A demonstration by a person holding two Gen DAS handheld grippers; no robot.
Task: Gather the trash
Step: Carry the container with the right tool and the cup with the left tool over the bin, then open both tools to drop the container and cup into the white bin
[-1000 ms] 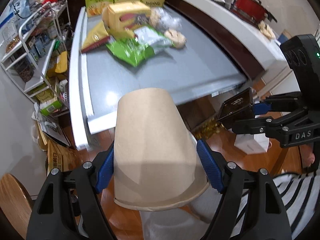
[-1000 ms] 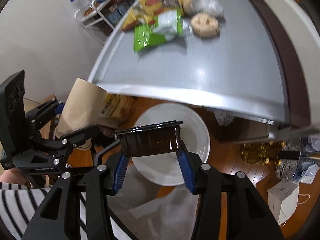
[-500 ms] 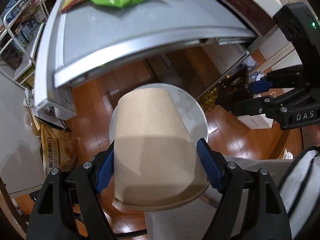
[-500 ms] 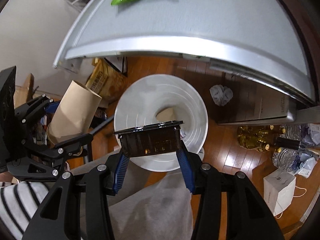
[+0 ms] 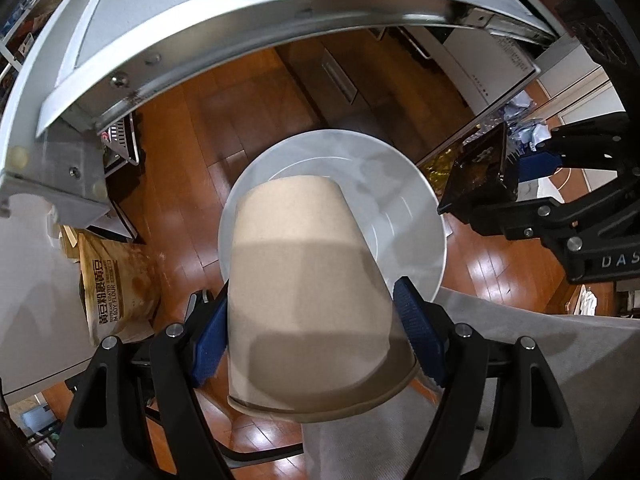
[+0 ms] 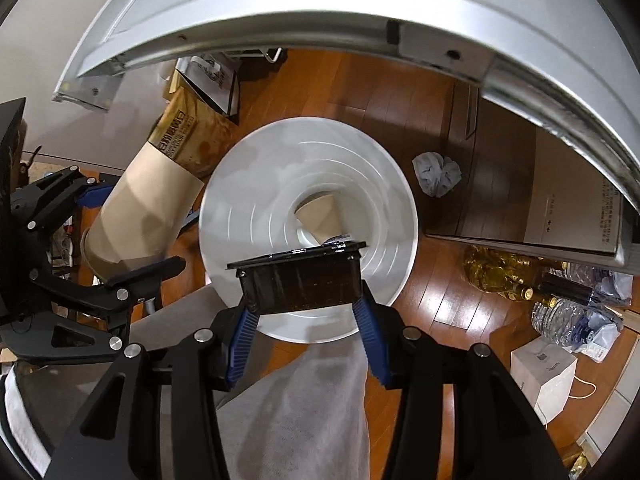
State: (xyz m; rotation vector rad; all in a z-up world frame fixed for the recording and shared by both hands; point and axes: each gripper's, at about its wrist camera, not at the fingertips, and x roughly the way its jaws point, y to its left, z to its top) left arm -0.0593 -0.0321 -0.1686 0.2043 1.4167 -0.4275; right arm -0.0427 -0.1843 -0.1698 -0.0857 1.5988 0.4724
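My left gripper (image 5: 316,332) is shut on a large brown paper cup (image 5: 304,288), held bottom-forward and pointing down over the white round bin (image 5: 416,216) on the wooden floor. In the right wrist view that cup (image 6: 140,216) hangs just left of the bin (image 6: 248,208). My right gripper (image 6: 304,312) is shut on a black plastic tray (image 6: 300,280), held over the bin's near rim; the tray (image 5: 480,172) also shows at the right of the left wrist view. A smaller paper cup (image 6: 320,216) lies at the bin's bottom.
The grey table edge (image 5: 240,28) arches overhead. A brown flour sack (image 5: 116,280) leans at the left. A crumpled grey wad (image 6: 436,172), bottles (image 6: 572,312) and a white box (image 6: 544,376) sit on the floor to the right. A person's grey trouser leg (image 6: 296,412) is below.
Both grippers have sunk from table height to below the table edge and tipped downward. The tabletop snacks have left view; the bin now fills the middle. Both grips are unchanged.
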